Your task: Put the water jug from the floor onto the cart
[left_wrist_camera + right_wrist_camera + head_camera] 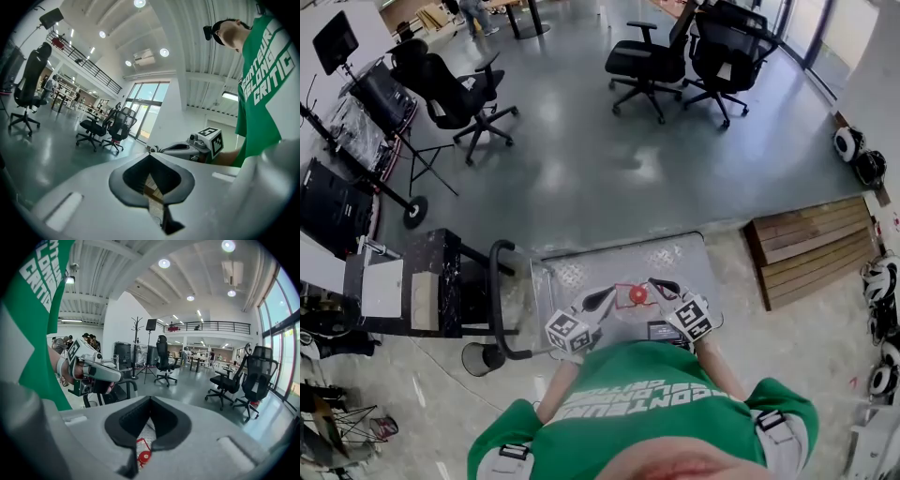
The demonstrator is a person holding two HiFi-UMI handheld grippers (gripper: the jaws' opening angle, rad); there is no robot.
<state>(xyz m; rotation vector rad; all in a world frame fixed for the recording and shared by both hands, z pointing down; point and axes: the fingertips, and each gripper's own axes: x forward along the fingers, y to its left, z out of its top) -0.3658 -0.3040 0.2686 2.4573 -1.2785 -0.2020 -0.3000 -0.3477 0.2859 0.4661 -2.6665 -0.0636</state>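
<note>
One water jug [637, 295], red-capped, sits on the deck of the one cart [581, 272]. Two tools flank the cap, left tool [607, 296] at 9 o'clock and right tool [658, 284] at 3 o'clock, both with jaws fully together and gripping nothing. Beyond, toward 12 o'clock, are three office chairs [455, 89] [647, 61] [727, 42]; one wooden pallet [811, 248] lies at the cart's 3 o'clock.

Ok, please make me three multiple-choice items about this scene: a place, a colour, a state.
1. In the head view the cap shows over: A a wooden pallet; B the cart deck; C a chair.
2. The cap is: A blue; B white; C red.
3. The left gripper and right gripper are: A shut; B wide open; C gripping a chair.
Key: 1 B, diamond plate surrounds it; 2 C, plainly red; 3 A, tips meet in both gripper views.
</note>
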